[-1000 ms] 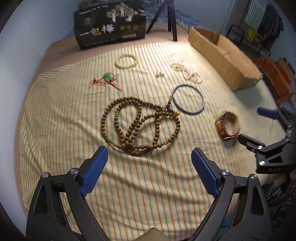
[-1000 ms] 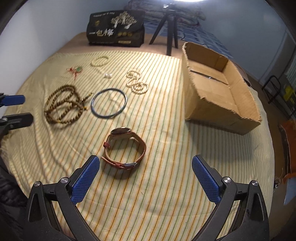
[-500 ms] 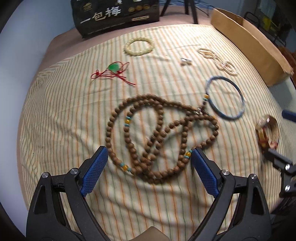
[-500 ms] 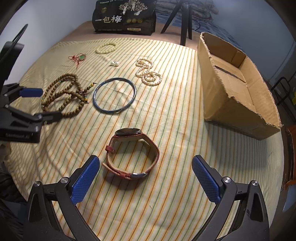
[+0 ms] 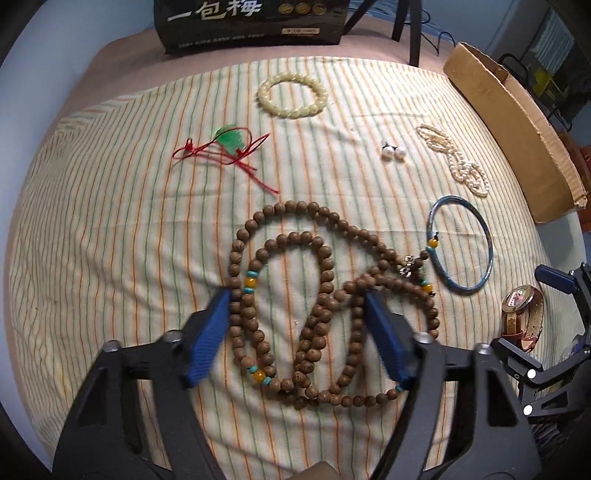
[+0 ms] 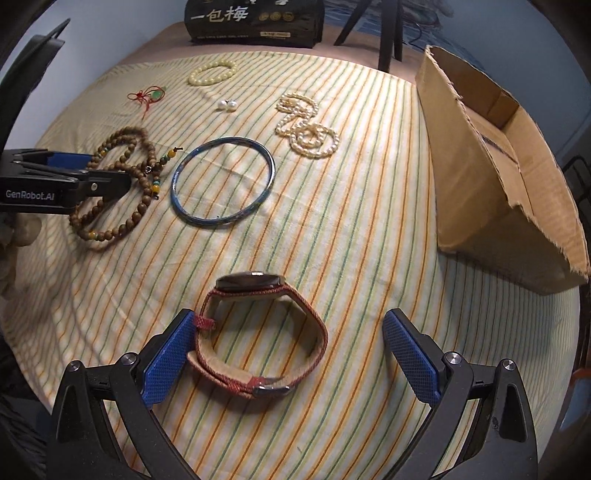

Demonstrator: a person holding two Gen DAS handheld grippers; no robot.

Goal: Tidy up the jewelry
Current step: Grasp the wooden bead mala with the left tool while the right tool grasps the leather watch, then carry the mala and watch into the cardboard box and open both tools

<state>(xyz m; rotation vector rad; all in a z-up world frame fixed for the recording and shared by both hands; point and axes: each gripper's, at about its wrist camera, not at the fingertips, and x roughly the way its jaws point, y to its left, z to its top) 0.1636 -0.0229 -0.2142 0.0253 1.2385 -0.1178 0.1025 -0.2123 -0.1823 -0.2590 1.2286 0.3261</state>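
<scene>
A long wooden bead necklace [image 5: 295, 236] lies coiled on the striped cloth [image 5: 110, 258]. My left gripper [image 5: 299, 332] hangs low over it, jaws closing, with several loops between the blue pads, which do not clearly press on them. The right wrist view shows this gripper [image 6: 99, 170] over the same necklace [image 6: 142, 208]. A watch [image 6: 251, 282] with a red woven strap stands on edge. My right gripper [image 6: 290, 358] is open around its strap, the left pad close to the strap loop. In the left wrist view the right gripper [image 5: 532, 314] straddles the watch [image 5: 522, 306].
On the cloth lie a blue bangle [image 6: 229, 140], a pearl necklace [image 6: 291, 127], two pearl earrings [image 6: 227, 105], a pale bead bracelet [image 6: 199, 80] and a green pendant on red cord [image 6: 157, 95]. An open cardboard box [image 6: 472, 166] stands right. A black printed box [image 5: 251, 22] and tripod legs [image 5: 406, 22] are behind.
Both grippers have come down and forward. The left jaws, wide before, have narrowed around the wooden beads. The right gripper now has the watch between its open fingers.
</scene>
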